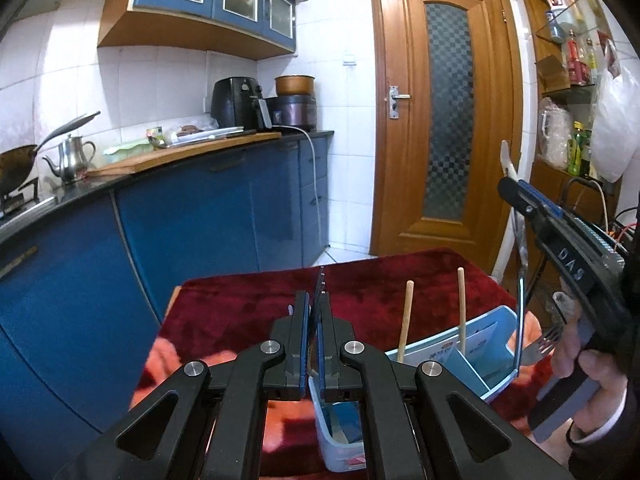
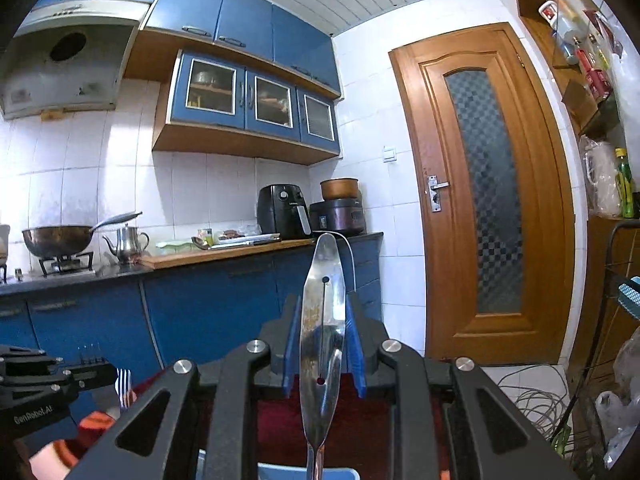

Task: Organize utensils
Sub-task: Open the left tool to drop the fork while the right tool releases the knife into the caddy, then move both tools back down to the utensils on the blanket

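Note:
My left gripper [image 1: 316,300] is shut on a fork [image 1: 322,280], seen edge-on with its tines pointing up and away. It hangs over the near left compartment of a light blue plastic caddy [image 1: 496,364] on the red cloth [image 1: 248,308]. Two wooden chopsticks [image 1: 405,320] stand in the caddy. My right gripper [image 2: 324,312] is shut on a long steel utensil [image 2: 323,320]. The utensil's broad slotted handle points up and its narrow end reaches down toward the caddy [image 2: 304,474]. In the left wrist view the right gripper [image 1: 516,190] is over the caddy's right end.
A second fork [image 1: 546,346] shows by the caddy's right side, near a person's hand [image 1: 592,372]. Blue cabinets and a counter [image 1: 200,148] run along the left. A wooden door [image 1: 444,112] stands ahead. Shelves, bags and cables [image 2: 536,396] crowd the right.

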Tool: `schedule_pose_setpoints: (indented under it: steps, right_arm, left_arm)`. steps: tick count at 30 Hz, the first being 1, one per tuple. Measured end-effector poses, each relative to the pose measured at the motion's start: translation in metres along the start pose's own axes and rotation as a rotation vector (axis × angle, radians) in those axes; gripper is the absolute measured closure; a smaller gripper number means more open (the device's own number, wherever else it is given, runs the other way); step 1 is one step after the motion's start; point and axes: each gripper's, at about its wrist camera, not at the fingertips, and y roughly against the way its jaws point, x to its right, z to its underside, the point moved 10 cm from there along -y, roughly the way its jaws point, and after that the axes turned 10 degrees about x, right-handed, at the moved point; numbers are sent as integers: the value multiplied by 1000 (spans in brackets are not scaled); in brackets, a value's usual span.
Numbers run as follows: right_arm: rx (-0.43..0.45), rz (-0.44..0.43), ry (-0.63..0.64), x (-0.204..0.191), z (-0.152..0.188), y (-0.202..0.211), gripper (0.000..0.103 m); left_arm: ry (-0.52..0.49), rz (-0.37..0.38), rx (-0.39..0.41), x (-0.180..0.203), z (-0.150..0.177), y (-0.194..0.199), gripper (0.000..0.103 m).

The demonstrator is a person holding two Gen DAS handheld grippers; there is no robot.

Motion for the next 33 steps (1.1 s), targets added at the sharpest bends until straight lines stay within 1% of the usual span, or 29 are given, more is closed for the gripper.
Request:
schedule_pose_setpoints:
  steps: [5, 7, 11, 13, 16, 18, 19, 20, 22, 27, 33]
  right_arm:
    - [-1, 1, 24, 0, 4, 4, 78]
    - [9, 6, 29, 0, 0, 2, 78]
    - [39, 18, 24, 3, -15, -2, 78]
    - [32, 16, 38, 1, -13, -4, 78]
    - [-3, 6, 50, -3, -1, -5, 78]
    - [-31, -10, 36, -5, 7, -3, 78]
    - [-49, -29, 24, -6, 11, -1, 76]
    - [-59, -35, 21, -7, 13, 1, 70]
    - [-69, -44, 16, -7, 14, 7, 65]
    - [-105, -70, -7, -11, 8, 31, 65]
    - [-165, -87, -48, -10, 3, 70, 63]
  left_arm:
    - [37, 27, -27, 5, 10, -4, 96]
    - [51, 35, -39, 6, 15, -4, 95]
    - [53, 33, -31, 6, 16, -1, 95]
    - [66, 36, -29, 4, 16, 0, 95]
    - [92, 33, -28, 1, 15, 3, 94]
    - [98, 32, -22, -1, 13, 5, 93]
    - [100, 35, -20, -2, 13, 7, 93]
    - [103, 40, -19, -2, 12, 10, 92]
    - [105, 46, -16, -1, 10, 15, 89]
    - [110, 53, -5, 2, 7, 35, 88]
    - [122, 70, -23, 7, 13, 61, 88]
